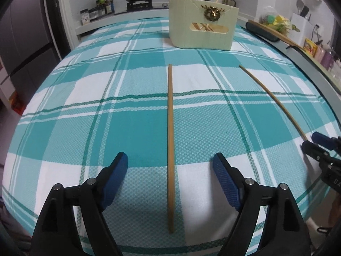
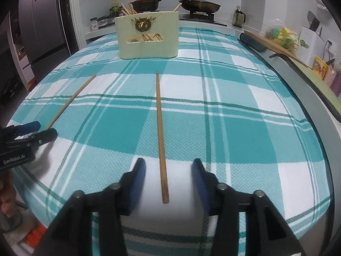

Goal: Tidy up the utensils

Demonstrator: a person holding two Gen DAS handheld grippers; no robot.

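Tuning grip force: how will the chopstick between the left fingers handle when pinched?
The chopstick looks like thin, straight wood: probably stiff and light. It lies flat on the checked cloth, so getting under it may be awkward. Its slim shaft may twist or slip between the fingers.

Two loose chopsticks and a holder on the checked cloth

One wooden chopstick (image 1: 170, 145) lies flat, pointing lengthwise toward the far holder (image 1: 202, 24); a second chopstick (image 2: 161, 136) lies well apart to its right, also flat, roughly parallel. The pale, box-shaped holder stands upright with a gold wreath ornament and what look like more chopsticks leaning inside.
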